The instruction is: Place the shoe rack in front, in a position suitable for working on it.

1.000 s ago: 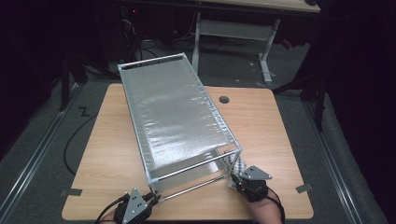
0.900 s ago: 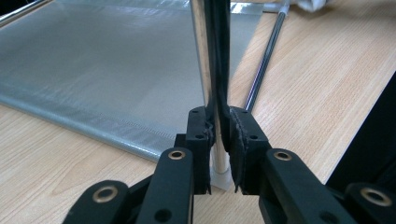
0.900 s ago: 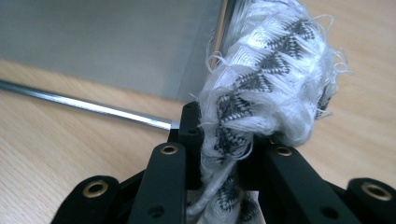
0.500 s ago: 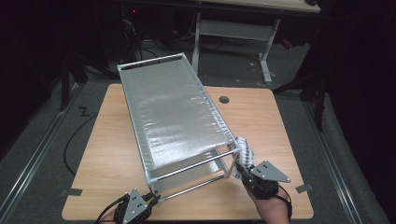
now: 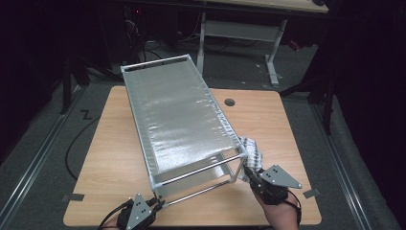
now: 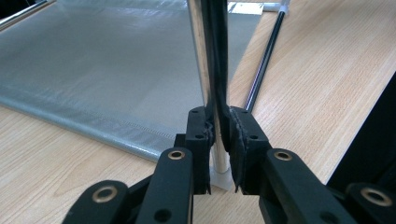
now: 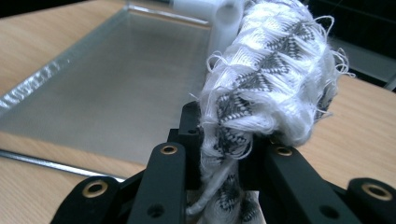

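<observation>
**White cloth lifted to the corner of a mesh rack**

Silver mesh is stretching over a long rectangular rack frame of thin metal rods [image 5: 177, 124], which is lying at a slant across the pale wooden table [image 5: 110, 158]. Someone is standing at the near edge, working a black two-jaw gripper in each hand. The left gripper [image 5: 155, 205] is clamping tight on an upright rod at the frame's near left corner [image 6: 205, 88], bracing it. The right gripper [image 5: 250, 173] is clenching a bunched white woven cloth with a dark zigzag pattern and frayed edges [image 7: 275, 79], holding it raised against the white plastic joint at the frame's near right corner [image 7: 224, 14].

As for progress, the cloth appears picked up and brought to the frame, so the reach and the grasp look done. Whether wiping or draping is meant, that work seems barely begun: the mesh and the remaining rods look untouched by the cloth.
</observation>
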Demonstrator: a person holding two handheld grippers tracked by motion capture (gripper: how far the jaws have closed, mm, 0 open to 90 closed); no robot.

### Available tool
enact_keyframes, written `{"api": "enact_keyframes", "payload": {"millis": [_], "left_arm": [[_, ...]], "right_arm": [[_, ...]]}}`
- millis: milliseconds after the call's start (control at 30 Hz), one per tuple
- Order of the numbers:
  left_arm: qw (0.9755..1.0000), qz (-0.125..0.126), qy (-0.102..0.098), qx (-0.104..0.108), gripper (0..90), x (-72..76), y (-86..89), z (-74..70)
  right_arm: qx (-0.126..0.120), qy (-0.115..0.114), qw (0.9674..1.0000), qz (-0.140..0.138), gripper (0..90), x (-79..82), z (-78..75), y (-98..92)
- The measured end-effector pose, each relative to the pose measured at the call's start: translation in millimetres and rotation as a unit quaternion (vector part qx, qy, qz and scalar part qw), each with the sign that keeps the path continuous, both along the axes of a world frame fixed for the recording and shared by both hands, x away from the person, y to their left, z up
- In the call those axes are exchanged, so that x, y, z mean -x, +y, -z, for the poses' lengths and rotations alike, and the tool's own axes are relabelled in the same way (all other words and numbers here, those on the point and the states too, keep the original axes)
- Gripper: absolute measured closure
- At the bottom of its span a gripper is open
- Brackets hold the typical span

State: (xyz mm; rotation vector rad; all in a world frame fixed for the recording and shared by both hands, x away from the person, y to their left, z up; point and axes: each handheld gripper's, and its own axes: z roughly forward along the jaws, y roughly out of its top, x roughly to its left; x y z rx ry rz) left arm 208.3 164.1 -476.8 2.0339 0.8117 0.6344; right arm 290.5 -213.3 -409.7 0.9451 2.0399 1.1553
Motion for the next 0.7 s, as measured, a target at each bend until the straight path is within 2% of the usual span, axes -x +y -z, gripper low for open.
{"api": "enact_keyframes", "payload": {"millis": [133,233,433,533,600,700], "left_arm": [[1.0000,-0.001,0.000,0.000,78.3,0.2,-0.2,0.1],[1.0000,-0.002,0.000,0.001,78.4,0.3,-0.2,0.2],[1.0000,-0.002,0.001,0.002,78.4,0.4,0.2,0.2],[1.0000,-0.002,0.001,0.002,78.4,0.4,0.3,0.2],[1.0000,-0.002,0.001,0.002,78.4,0.5,0.3,0.3],[1.0000,-0.003,0.001,0.002,78.4,0.7,0.3,0.1]], "right_arm": [[0.018,0.020,0.9997,-0.001,76.2,-2.7,14.1,2.7],[0.030,0.046,0.9985,-0.002,76.2,-6.5,29.7,4.1],[0.062,0.108,0.9922,-0.007,76.4,-15.4,64.3,8.4],[0.075,0.129,0.9887,-0.009,76.5,-19.6,77.6,9.9],[0.075,0.137,0.9876,-0.009,76.6,-21.5,82.9,9.4],[0.066,0.140,0.9879,-0.011,76.7,-23.4,80.9,5.0]]}}
